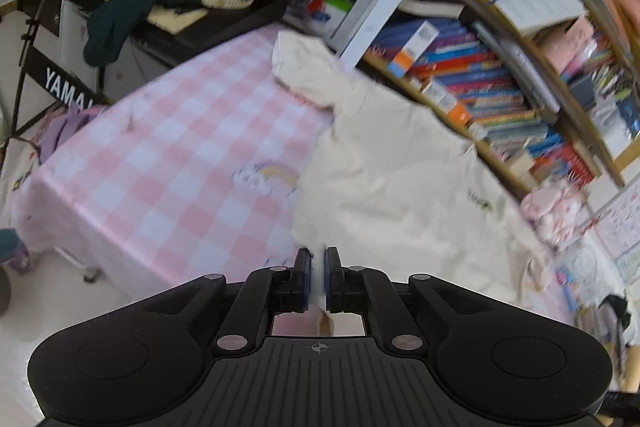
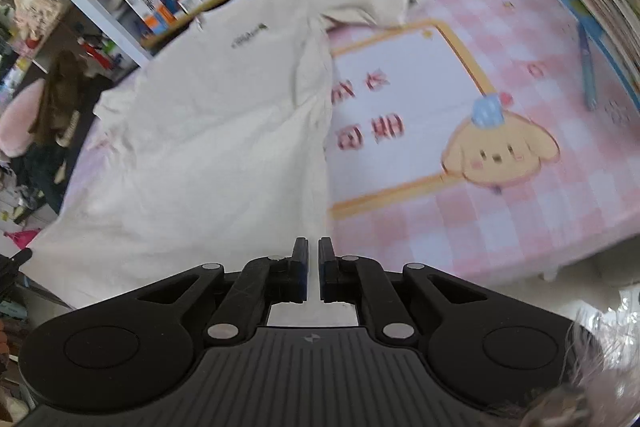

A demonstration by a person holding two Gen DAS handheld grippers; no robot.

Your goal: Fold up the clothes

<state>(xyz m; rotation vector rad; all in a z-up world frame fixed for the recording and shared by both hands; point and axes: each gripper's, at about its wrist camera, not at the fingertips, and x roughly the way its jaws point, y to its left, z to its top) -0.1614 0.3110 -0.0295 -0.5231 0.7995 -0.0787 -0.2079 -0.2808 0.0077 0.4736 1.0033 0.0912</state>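
Now we pinch the shirt (image 1: 400,163) hem in the left gripper (image 1: 318,259) and right gripper (image 2: 313,247) (both clamped thinly), so fabric may slip out.

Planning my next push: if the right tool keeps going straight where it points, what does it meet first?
Most likely the cream T-shirt, near its hem edge, since the right tool points there; depth is unclear, so the pink checked tablecloth beside it is possible.
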